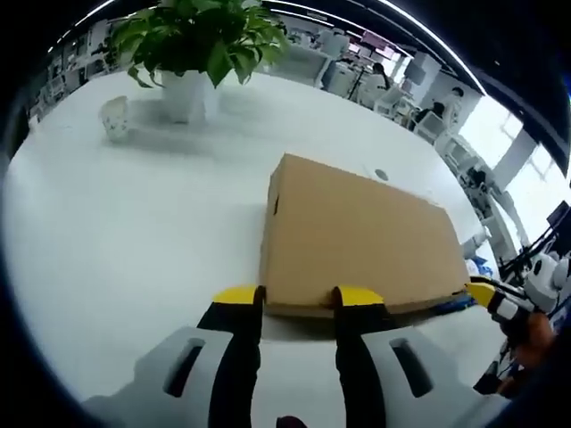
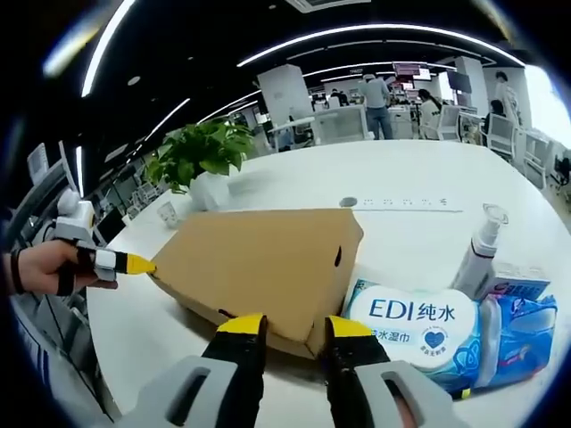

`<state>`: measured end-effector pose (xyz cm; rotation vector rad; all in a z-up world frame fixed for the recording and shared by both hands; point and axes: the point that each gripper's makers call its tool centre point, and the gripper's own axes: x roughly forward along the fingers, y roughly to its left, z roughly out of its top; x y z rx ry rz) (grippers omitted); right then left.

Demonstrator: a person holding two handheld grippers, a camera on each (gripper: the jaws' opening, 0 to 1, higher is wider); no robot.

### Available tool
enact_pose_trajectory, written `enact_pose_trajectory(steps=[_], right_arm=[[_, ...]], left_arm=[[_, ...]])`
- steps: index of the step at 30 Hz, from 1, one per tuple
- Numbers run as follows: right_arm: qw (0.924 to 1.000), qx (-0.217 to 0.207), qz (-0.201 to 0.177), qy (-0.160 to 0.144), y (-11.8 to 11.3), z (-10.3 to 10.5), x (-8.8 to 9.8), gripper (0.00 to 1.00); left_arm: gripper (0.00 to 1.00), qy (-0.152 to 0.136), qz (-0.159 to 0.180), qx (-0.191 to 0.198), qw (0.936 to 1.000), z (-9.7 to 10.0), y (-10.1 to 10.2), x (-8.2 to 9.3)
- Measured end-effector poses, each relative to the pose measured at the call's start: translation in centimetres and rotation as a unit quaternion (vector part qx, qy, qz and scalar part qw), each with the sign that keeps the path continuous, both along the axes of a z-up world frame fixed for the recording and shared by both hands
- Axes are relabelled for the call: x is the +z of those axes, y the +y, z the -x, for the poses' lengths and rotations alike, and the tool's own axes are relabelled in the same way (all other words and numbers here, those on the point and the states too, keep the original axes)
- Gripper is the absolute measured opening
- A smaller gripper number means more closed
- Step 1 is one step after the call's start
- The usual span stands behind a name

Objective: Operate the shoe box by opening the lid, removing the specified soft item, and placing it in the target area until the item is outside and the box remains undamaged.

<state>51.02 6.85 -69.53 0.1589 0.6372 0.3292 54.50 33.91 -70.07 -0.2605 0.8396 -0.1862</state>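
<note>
Closest in, left gripper (image 1: 297,296) with jaws parted at the near short edge of the shoe box (image 1: 357,236), long axis running away ahead and rightward. Right gripper (image 2: 285,325) likewise parted, jaw tips at the box's (image 2: 263,267) other end, straddling a corner; lid shut, flat on the white desk (image 1: 116,232). Both about equally near, one per end; lifting the lid edge probably next. Just beside the box, wet-wipe packs (image 2: 428,330) and a spray bottle (image 2: 477,250). Further off, potted plant (image 1: 192,49), small cup (image 1: 114,116), then open office with chairs and people.
</note>
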Motion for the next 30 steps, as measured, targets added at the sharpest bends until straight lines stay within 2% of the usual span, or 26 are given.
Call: enact_pose_trajectory(steps=[2,4,5,8,14,20,25,30], right_arm=[[0.9998,0.012,-0.016,-0.005,-0.1,0.8,0.3,0.24],[0.9999,0.013,-0.009,-0.003,-0.9,1.6,0.2,0.29],[0.9999,0.008,-0.01,-0.002,-1.6,2.3,0.3,0.3],[0.9998,0.008,-0.011,-0.012,-2.7,4.4,0.8,0.33],[0.9998,0.015,-0.002,-0.015,-4.8,8.1,0.5,0.39],[0.9997,-0.006,-0.007,-0.024,-7.5,10.7,1.7,0.44],[0.9991,-0.026,-0.011,-0.032,-9.3,11.6,2.6,0.45],[0.9972,-0.054,-0.026,-0.044,-10.1,12.9,3.5,0.46]], left_arm=[[0.46,-0.01,-0.011,-0.012,0.9998,0.8,-0.1,0.2],[0.5,-0.023,0.007,0.007,0.9997,1.5,0.1,0.6],[0.5,-0.029,0.012,0.009,0.9995,1.9,0.1,0.8],[0.51,-0.053,-0.014,-0.001,0.9985,3.3,0.3,1.7],[0.52,-0.093,-0.034,-0.015,0.995,5.4,-0.1,3.1],[0.51,-0.104,-0.04,-0.026,0.9934,6.9,-0.6,3.3],[0.51,-0.11,-0.037,-0.023,0.993,8.1,-1.0,3.9],[0.52,-0.112,-0.041,-0.033,0.9923,9.3,-1.9,4.0]])
